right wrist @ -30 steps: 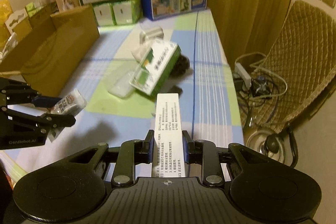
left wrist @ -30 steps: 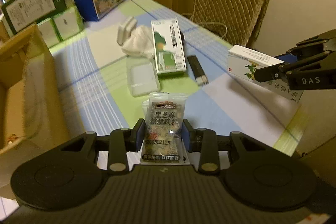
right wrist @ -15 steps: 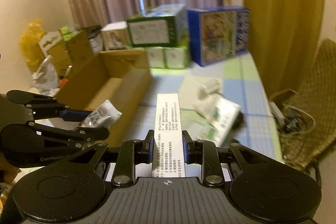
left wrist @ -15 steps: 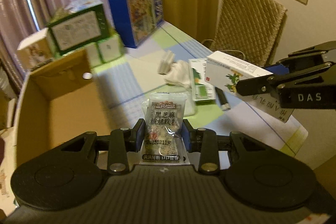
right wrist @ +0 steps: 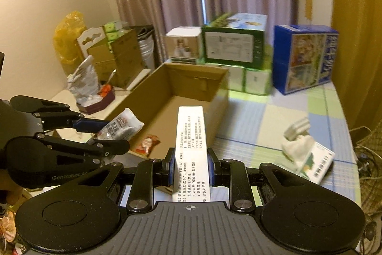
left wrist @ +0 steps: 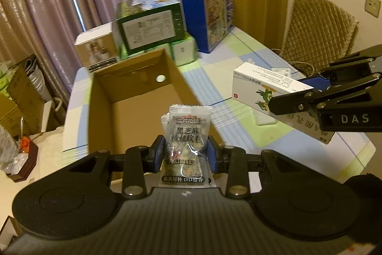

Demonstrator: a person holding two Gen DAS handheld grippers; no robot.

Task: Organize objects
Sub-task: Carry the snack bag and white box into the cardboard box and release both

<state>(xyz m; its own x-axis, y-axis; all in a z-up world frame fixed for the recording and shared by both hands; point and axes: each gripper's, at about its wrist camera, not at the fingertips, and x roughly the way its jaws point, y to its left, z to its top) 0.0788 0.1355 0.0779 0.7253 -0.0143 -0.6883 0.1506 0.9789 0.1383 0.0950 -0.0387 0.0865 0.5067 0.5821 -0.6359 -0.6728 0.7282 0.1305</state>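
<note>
My left gripper (left wrist: 186,154) is shut on a grey snack packet (left wrist: 187,142) with dark printed text, held above the near rim of an open cardboard box (left wrist: 133,92). That same packet (right wrist: 119,128) and left gripper (right wrist: 112,135) show at the left of the right wrist view. My right gripper (right wrist: 191,164) is shut on a long white medicine box (right wrist: 191,135), held just right of the cardboard box (right wrist: 181,87). In the left wrist view the medicine box (left wrist: 260,90) hangs at the right in the right gripper (left wrist: 298,97). A red-orange wrapper (right wrist: 146,143) lies inside the cardboard box.
Stacked green, white and blue cartons (right wrist: 234,44) stand behind the cardboard box. A white cloth (right wrist: 298,142) and a green-and-white box (right wrist: 315,164) lie on the checked tablecloth (right wrist: 257,121). A quilted chair (left wrist: 317,25) stands at the right, clutter (right wrist: 90,85) at the left.
Both grippers have swung left and up from the table's loose items toward the open cardboard box, each still holding its object. The box interior now fills the centre of both views.
</note>
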